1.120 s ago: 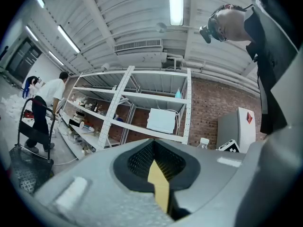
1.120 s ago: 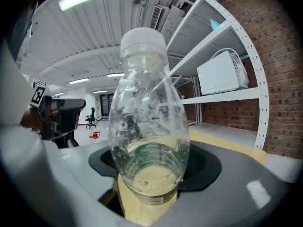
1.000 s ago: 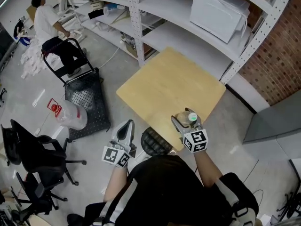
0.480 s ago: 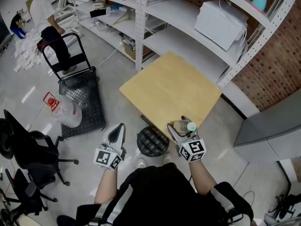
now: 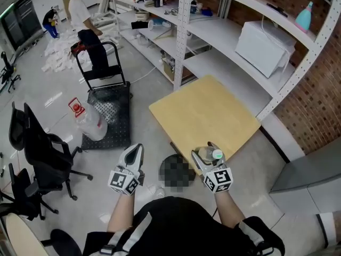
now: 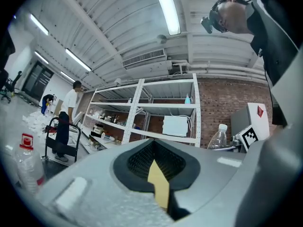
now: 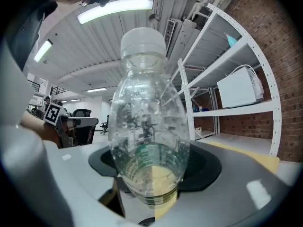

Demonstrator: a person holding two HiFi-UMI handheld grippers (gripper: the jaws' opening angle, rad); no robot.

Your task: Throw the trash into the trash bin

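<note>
A clear plastic bottle [image 5: 209,154] with a white cap stands upright between the jaws of my right gripper [image 5: 205,152], which is shut on its lower body. In the right gripper view the bottle [image 7: 147,141] fills the middle, and the right gripper [image 7: 151,178] holds its base. This gripper is over the near edge of the yellow table [image 5: 205,113]. My left gripper [image 5: 133,156] is shut and empty, above the floor left of the table. The dark round bin [image 5: 176,157] sits on the floor between the grippers, mostly hidden by a mosaic patch. The left gripper [image 6: 156,171] view shows the bottle [image 6: 218,137] to the right.
White metal shelving [image 5: 224,33] with a white box [image 5: 264,41] runs behind the table, against a brick wall. A black trolley [image 5: 109,97] and a water jug [image 5: 88,122] are on the floor at left, with office chairs [image 5: 40,153] nearer. A person [image 5: 85,23] stands far back.
The head view has swung and now takes in more of the room at the back left. Both grippers shifted a little near the table's front edge. The bottle stays in the right jaws.
</note>
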